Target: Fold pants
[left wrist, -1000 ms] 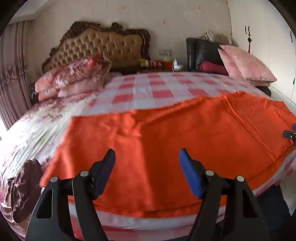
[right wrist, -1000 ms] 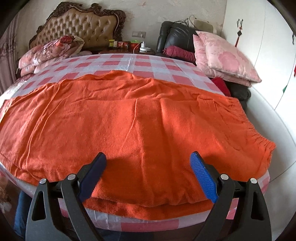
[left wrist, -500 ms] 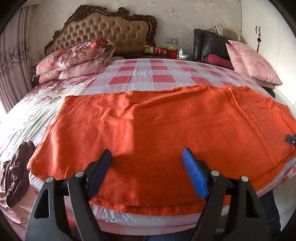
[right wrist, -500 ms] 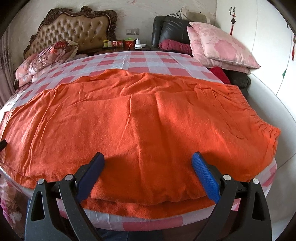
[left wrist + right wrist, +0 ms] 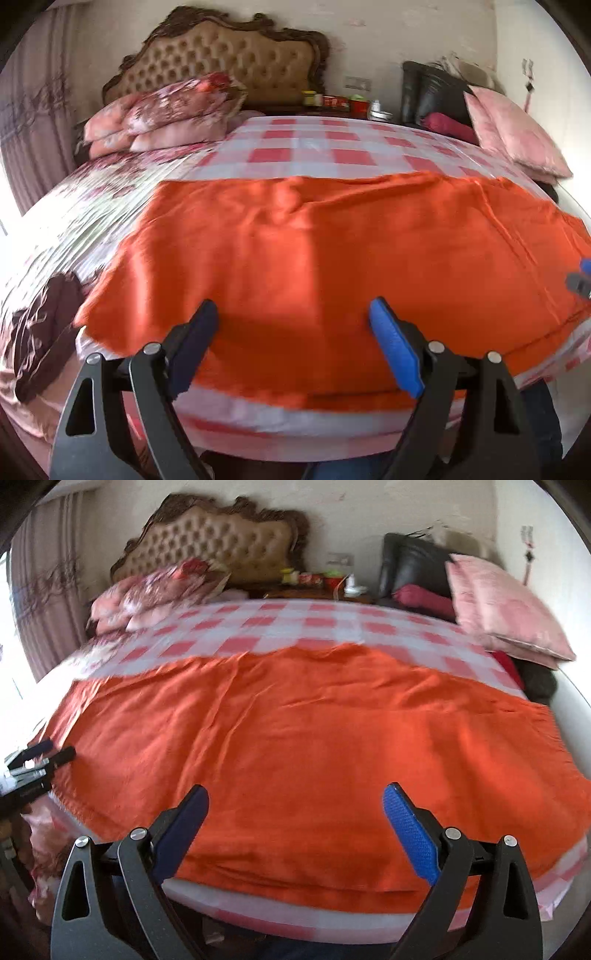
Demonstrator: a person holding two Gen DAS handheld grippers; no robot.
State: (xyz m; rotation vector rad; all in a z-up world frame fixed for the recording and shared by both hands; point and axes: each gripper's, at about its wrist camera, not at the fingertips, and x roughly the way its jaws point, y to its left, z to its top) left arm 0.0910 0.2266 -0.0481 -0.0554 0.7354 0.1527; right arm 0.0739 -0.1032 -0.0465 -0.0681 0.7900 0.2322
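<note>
The orange pants (image 5: 332, 251) lie spread flat across the near end of the bed, folded lengthwise, with the elastic waistband at the right (image 5: 554, 731) and the leg end at the left (image 5: 110, 306). My left gripper (image 5: 291, 317) is open and empty, just above the pants' near edge toward the leg end. My right gripper (image 5: 295, 805) is open and empty over the near edge toward the waist end. The right gripper's tip shows at the left view's right edge (image 5: 581, 280); the left gripper shows at the right view's left edge (image 5: 33, 764).
The bed has a pink-and-white checked sheet (image 5: 325, 151) and a floral quilt (image 5: 85, 206) on the left. Pink pillows (image 5: 173, 110) lie by the tufted headboard (image 5: 229, 62). More pillows (image 5: 502, 609) and a black chair (image 5: 410, 565) stand at the right. A dark garment (image 5: 40, 332) hangs at the bed's left edge.
Both grippers have drawn back and risen a little, still open. The views have swung slightly left. The pants have not moved.
</note>
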